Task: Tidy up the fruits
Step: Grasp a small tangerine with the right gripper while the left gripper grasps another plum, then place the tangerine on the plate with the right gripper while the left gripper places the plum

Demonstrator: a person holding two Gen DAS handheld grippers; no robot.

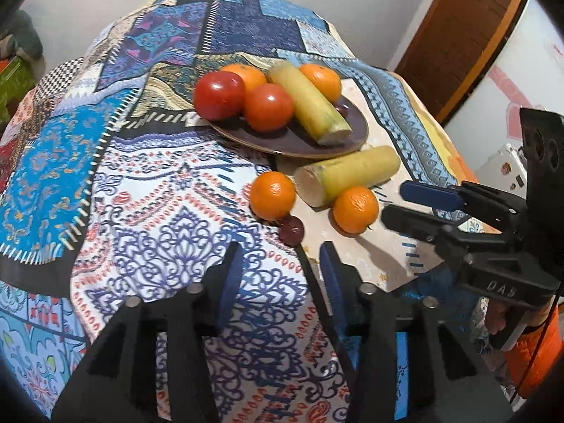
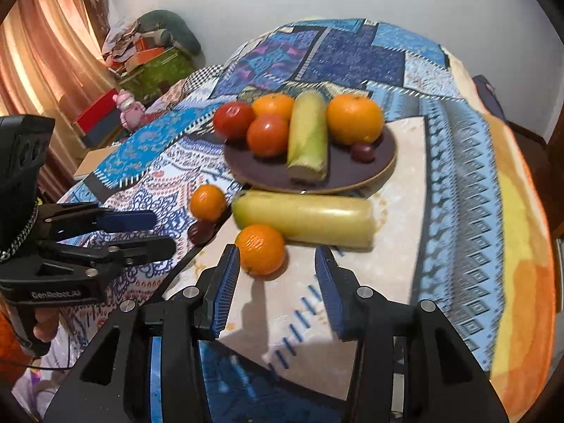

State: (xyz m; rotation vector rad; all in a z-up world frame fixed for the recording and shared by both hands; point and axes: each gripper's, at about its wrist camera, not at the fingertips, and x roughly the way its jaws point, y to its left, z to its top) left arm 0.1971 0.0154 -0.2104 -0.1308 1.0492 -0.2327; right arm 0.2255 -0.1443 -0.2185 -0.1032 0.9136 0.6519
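Observation:
A dark plate (image 1: 299, 141) (image 2: 268, 172) holds two tomatoes (image 1: 218, 96), two oranges (image 2: 354, 118), a yellow-green stalk piece (image 1: 310, 104) and a small dark fruit (image 2: 363, 151). Off the plate lie a second stalk piece (image 1: 347, 174) (image 2: 303, 216), two oranges (image 1: 272, 195) (image 1: 355, 208) and a small dark fruit (image 1: 291, 230). My left gripper (image 1: 282, 250) is open and empty, just short of that dark fruit. My right gripper (image 2: 278, 253) is open and empty, its jaws on either side of the near orange (image 2: 260, 249). It also shows in the left wrist view (image 1: 394, 202).
The table wears a patterned patchwork cloth (image 1: 158, 183) with a beige mat (image 2: 398, 183) under the plate side. Boxes and clutter (image 2: 148, 60) stand by a curtain at the far left. A wooden door (image 1: 458, 35) is at the far right.

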